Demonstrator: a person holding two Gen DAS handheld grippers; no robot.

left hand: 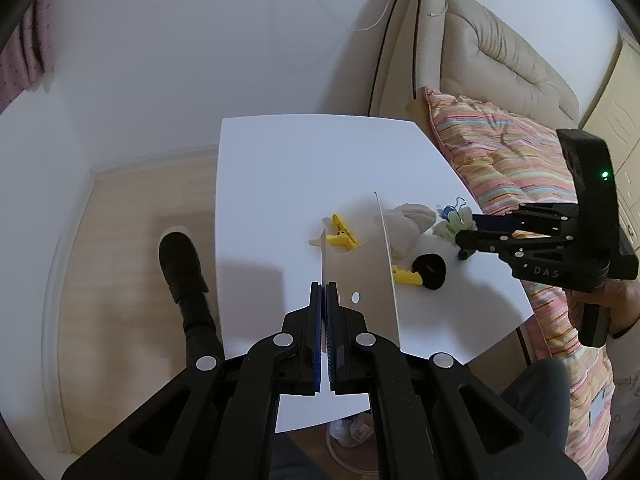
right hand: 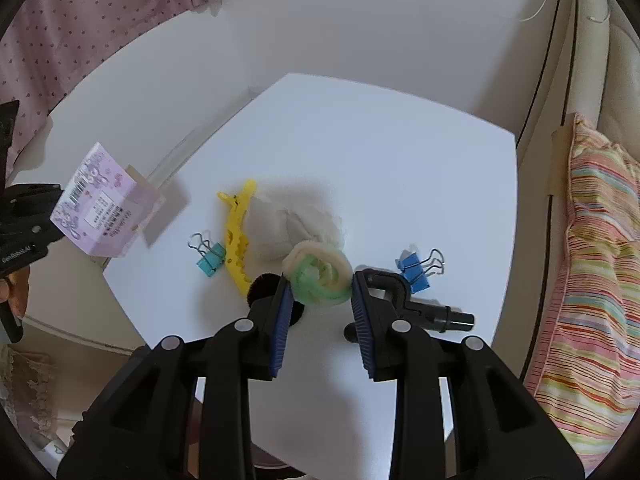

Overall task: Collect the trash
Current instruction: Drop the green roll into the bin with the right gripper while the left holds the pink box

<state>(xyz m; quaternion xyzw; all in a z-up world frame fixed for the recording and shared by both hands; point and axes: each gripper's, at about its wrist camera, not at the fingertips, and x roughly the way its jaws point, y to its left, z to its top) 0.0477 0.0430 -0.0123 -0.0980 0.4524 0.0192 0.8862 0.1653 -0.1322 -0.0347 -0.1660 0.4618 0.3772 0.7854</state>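
Observation:
My left gripper (left hand: 324, 286) is shut on the wall of a small paper box (left hand: 360, 276), held above the white table (left hand: 280, 168). From the right wrist view the box (right hand: 106, 210) shows a pink printed side at the far left. My right gripper (right hand: 320, 280) points down at the table, its blue pads (right hand: 282, 320) pressed on both sides of a fuzzy green-and-cream scrunchie (right hand: 320, 276). A crumpled tissue (right hand: 296, 220) lies just behind the scrunchie. A yellow hair clip (right hand: 236, 240) and a black ring (right hand: 264, 284) lie to its left.
A teal binder clip (right hand: 210, 260), a blue binder clip (right hand: 414, 272) and a black plastic fitting (right hand: 424, 304) lie on the table. A bed with a striped quilt (right hand: 592, 260) borders its right side. A person's black shoe (left hand: 180, 264) is on the floor; a bin (left hand: 352, 432) stands below.

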